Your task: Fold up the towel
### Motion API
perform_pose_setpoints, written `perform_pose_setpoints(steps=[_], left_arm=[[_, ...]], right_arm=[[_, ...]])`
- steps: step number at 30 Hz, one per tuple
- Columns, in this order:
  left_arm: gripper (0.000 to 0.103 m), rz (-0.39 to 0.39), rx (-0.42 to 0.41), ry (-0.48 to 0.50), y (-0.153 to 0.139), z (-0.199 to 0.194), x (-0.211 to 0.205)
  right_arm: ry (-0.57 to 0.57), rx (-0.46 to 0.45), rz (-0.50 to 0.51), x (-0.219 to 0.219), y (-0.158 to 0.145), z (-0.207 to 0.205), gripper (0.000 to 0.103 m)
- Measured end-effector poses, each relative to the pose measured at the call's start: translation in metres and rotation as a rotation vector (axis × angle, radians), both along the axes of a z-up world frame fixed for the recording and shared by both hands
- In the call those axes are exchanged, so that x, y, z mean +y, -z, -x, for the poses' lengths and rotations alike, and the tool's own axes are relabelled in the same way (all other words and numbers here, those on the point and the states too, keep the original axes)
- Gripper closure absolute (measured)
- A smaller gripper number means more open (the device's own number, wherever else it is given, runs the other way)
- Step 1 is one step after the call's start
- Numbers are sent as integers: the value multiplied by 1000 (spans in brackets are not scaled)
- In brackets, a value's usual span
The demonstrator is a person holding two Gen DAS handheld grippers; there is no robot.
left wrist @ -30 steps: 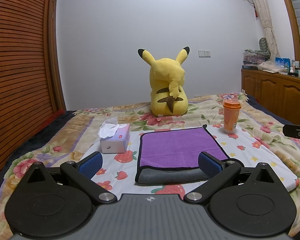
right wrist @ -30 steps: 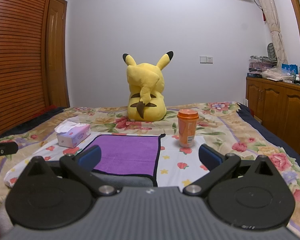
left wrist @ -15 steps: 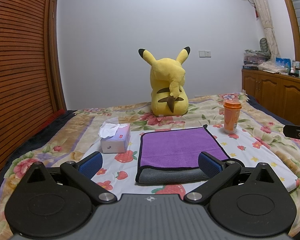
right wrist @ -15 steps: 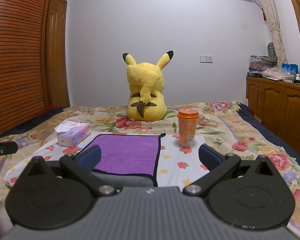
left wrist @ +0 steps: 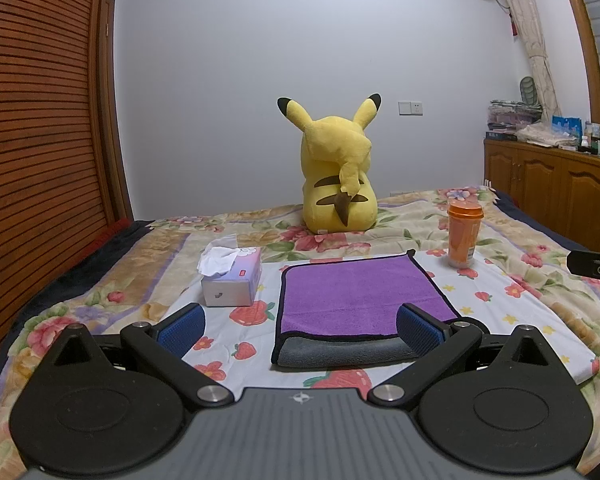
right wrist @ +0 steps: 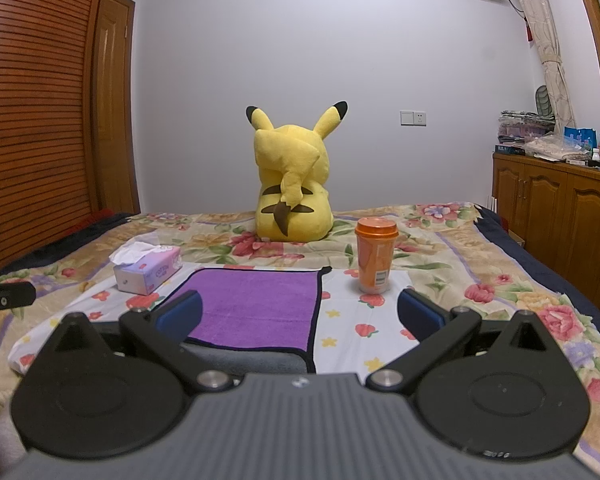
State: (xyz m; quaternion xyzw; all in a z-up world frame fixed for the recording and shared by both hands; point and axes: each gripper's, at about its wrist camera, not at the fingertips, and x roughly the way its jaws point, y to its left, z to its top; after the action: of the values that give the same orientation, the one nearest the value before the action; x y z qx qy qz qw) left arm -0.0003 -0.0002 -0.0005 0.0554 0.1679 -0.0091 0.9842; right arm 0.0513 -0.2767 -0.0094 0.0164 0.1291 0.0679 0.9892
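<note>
Here, towel [left wrist: 360,292]: laid flat, purple face up, grey fold nearest.
Left gripper [left wrist: 300,330]: held wide open, nothing gripped.
Right gripper [right wrist: 300,316]: likewise spread, empty.

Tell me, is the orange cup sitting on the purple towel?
No, the orange cup stands on the white fruit-print sheet, clear of the purple towel and off its far right corner.

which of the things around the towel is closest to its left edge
The tissue box, just off the purple towel's left edge. The orange cup stands by its far right corner; the yellow plush sits well behind.
</note>
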Motion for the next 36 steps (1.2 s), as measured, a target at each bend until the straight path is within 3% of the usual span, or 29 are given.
perform_pose_setpoints(steps=[36], left_arm=[[0, -1, 6, 2, -4, -5, 11]], right_arm=[[-1, 3, 1, 0, -1, 0, 0]])
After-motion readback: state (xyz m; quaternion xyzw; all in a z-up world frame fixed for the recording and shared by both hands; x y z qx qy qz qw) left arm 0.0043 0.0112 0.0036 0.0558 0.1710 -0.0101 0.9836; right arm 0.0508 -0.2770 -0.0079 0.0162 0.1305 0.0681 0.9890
